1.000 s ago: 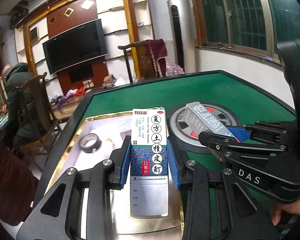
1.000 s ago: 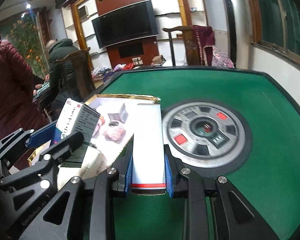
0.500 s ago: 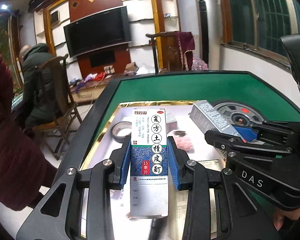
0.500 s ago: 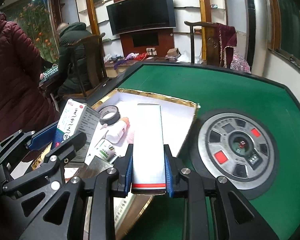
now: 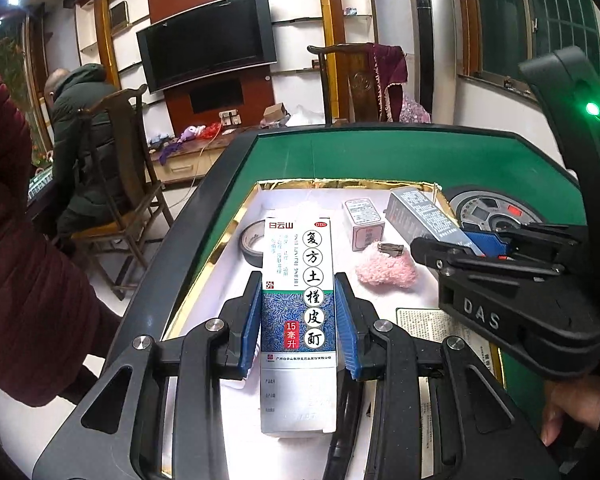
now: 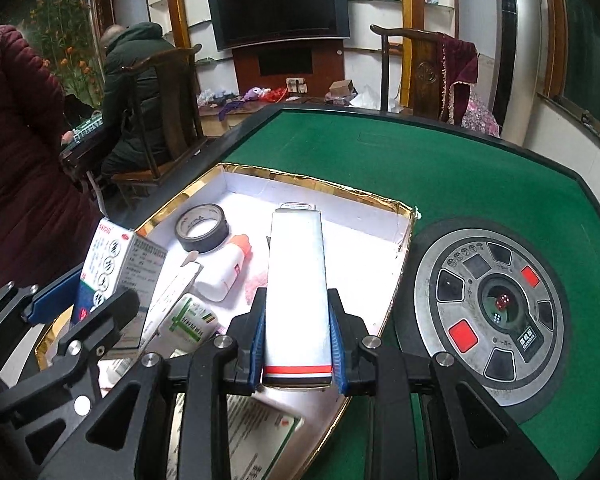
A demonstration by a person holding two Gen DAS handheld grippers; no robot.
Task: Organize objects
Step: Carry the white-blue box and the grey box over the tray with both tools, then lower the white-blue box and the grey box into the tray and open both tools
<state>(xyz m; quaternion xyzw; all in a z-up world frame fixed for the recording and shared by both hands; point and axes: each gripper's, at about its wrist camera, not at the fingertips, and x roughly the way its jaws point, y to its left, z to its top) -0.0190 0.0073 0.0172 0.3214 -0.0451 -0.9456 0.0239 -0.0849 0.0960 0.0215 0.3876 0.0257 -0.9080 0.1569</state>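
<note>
My left gripper [image 5: 298,282] is shut on a tall white and blue medicine box [image 5: 298,320] with Chinese print, held over the near left part of a white tray with a gold rim [image 5: 220,248]. The right wrist view shows that gripper [image 6: 88,304] and its box [image 6: 116,268] from the side, at the left. My right gripper [image 6: 296,298] is shut on a long silver box with a red stripe [image 6: 296,280], above the tray's [image 6: 312,178] near right part. That gripper [image 5: 452,246] and its grey box [image 5: 420,212] show at the right of the left wrist view.
In the tray lie a tape roll [image 6: 202,232], a white bottle with an orange cap [image 6: 228,268], a green-striped box [image 6: 190,320], a small box [image 5: 362,222], a pink fluffy piece [image 5: 386,270] and leaflets [image 6: 260,420]. A round dial [image 6: 488,312] sits in the green table. A person in maroon [image 5: 20,240] stands left.
Both grippers have moved left, from beside the round dial to over the tray, each still shut on its box. The tray's contents lie where they were.
</note>
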